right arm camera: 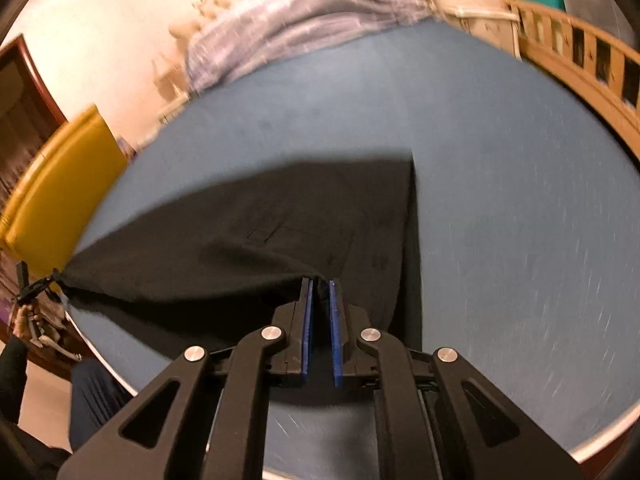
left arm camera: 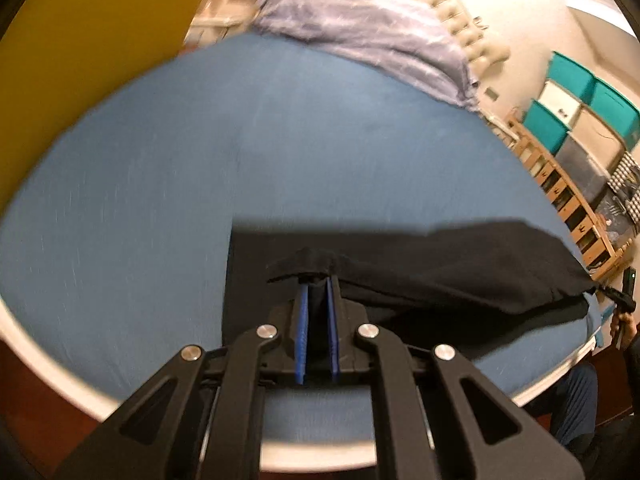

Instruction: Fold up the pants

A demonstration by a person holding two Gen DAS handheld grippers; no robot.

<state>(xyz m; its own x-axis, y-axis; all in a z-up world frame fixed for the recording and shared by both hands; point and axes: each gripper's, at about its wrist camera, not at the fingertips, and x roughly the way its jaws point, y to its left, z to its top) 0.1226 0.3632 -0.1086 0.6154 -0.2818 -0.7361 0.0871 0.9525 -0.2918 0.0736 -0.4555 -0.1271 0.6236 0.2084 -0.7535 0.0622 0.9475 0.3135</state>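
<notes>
Black pants on blue bed, lilac blanket.

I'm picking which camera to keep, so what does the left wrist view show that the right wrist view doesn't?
Only the left wrist view shows the shelf of teal bins and the right gripper from outside. Only the right wrist view shows the dark wooden door and the left gripper from outside. Both show the black pants stretched between the grippers over the blue sheet, plus the lavender blanket.
</notes>
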